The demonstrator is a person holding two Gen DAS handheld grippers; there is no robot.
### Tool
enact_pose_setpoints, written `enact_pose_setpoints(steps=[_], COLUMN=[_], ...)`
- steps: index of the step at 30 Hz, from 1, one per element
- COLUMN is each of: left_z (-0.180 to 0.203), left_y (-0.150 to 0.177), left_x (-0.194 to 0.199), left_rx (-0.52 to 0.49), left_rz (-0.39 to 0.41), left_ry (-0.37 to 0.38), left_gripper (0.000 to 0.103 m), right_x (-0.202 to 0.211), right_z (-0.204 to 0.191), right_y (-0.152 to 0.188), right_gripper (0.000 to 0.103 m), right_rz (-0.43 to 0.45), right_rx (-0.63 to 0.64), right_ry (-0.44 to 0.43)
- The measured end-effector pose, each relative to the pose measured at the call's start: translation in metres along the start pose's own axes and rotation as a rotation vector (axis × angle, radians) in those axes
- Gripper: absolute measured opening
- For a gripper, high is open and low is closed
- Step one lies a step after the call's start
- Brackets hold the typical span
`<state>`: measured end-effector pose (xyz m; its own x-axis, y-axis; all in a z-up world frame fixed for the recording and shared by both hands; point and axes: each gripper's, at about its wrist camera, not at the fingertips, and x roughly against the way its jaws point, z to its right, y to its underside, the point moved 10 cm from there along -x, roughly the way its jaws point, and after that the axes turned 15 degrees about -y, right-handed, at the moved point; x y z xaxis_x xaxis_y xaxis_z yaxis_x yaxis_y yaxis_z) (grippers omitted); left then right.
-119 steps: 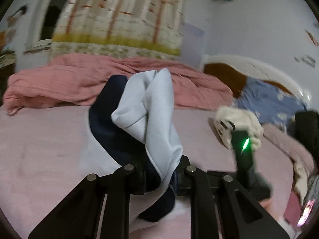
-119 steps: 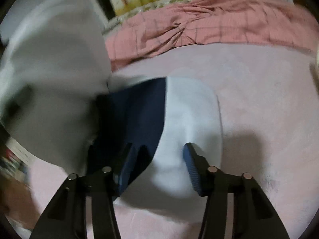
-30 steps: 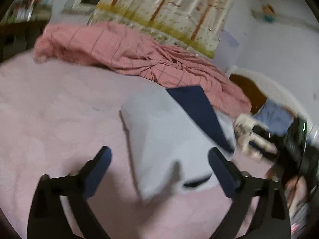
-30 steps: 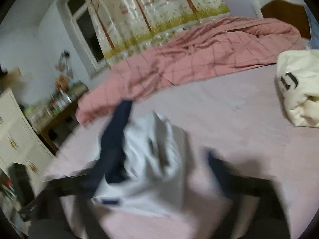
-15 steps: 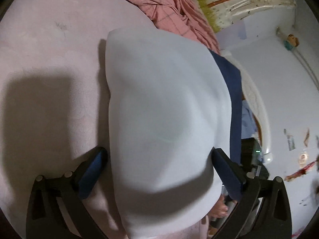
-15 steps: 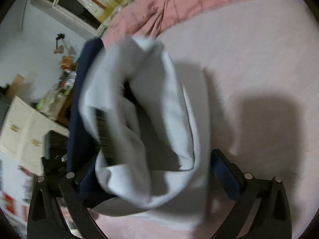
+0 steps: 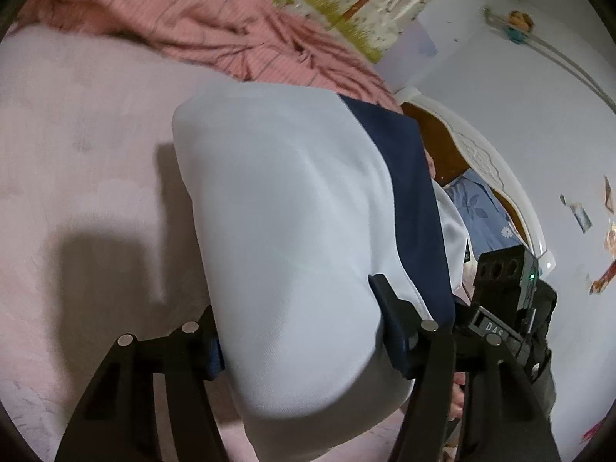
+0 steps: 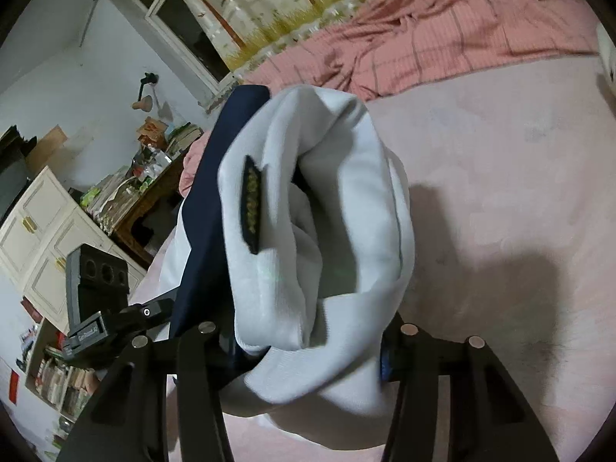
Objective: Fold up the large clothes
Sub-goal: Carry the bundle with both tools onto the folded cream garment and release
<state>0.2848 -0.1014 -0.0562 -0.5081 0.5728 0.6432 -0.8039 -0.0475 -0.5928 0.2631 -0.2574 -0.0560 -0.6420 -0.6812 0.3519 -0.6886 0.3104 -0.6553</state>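
A folded light-blue garment with a navy panel (image 7: 292, 231) is lifted above the pink bed sheet (image 7: 77, 161). My left gripper (image 7: 304, 331) is shut on the folded garment, which bulges between its fingers. In the right wrist view the same garment (image 8: 338, 211) shows its open folded end and a dark label. My right gripper (image 8: 308, 346) is shut on the garment from the other side. The right gripper's body shows in the left wrist view (image 7: 512, 300), and the left gripper's body shows in the right wrist view (image 8: 100, 300).
A rumpled pink checked blanket (image 7: 215, 27) lies along the far side of the bed. A white headboard (image 7: 496, 177) with a blue floral pillow (image 7: 477, 208) is at the right. A white cabinet (image 8: 46, 231) and a cluttered desk (image 8: 142, 188) stand beside the bed.
Both grippers have closed in on the folded garment from opposite sides and lifted it off the sheet. A second ago it lay flat with both grippers wide open.
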Motion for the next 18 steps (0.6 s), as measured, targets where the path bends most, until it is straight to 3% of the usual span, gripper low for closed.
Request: enact_pose_setpoints(steps=[9, 18], left_z=[0.045, 0.121], left_y=[-0.026, -0.041], left_x=[0.047, 0.073], left_rx=[-0.078, -0.196], left_rz=[0.101, 0.159], left_ry=[0.070, 0.136], left_gripper=[0.062, 0.062], right_x=[0.051, 0.128], right_z=[-0.060, -0.091], right_y=[-0.030, -0.054], right_gripper=[0.053, 0.053], right_rz=[0.089, 0.201], right_rx=[0.114, 0.199], right_ry=[0.006, 0.036])
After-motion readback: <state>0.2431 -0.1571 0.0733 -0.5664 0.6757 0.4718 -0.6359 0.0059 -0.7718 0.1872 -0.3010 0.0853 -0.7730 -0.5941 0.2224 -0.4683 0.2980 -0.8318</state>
